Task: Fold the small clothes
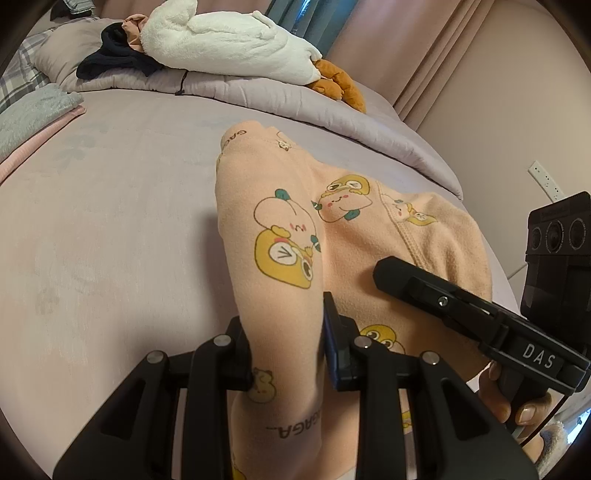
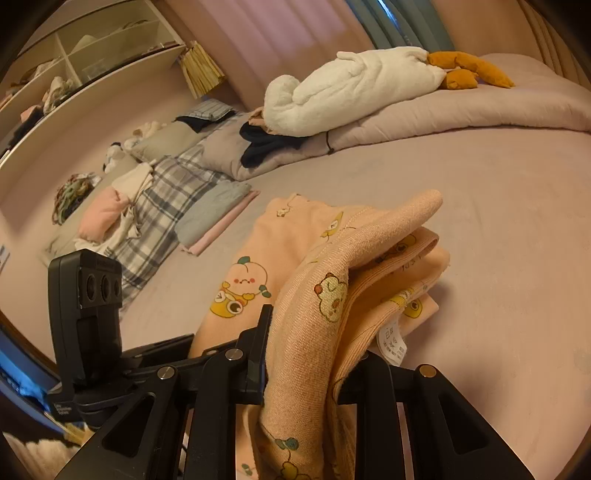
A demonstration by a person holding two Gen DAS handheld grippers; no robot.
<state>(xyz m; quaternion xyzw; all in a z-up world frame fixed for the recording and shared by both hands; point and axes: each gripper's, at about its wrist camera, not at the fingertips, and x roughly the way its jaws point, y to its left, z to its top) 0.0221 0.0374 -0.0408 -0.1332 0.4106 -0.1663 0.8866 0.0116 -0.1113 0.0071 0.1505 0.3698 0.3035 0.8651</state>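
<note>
A wide bed [image 1: 110,221] covered in a mauve sheet fills both views, with pink curtains [image 2: 258,33] behind it. At its head lies a folded mauve duvet [image 2: 461,110] carrying a white plush goose [image 2: 351,92] with orange feet, beside a dark garment [image 2: 266,146]. Wall shelves [image 2: 74,62] hold heaped clothes. A plaid blanket [image 2: 166,206] and a folded grey towel [image 2: 210,214] sit near the pillows.

A peach child's garment [image 1: 351,229], printed with cartoon animals and the partly readable letters "GAGA", lies mid-bed, lifted at two places. The left gripper [image 1: 288,354] is clamped on one raised fold of it. The right gripper [image 2: 314,354] pinches a bunched edge, where a white care label [image 2: 393,341] hangs, too small to read. In the left view the right gripper's body reads "DAS".
</note>
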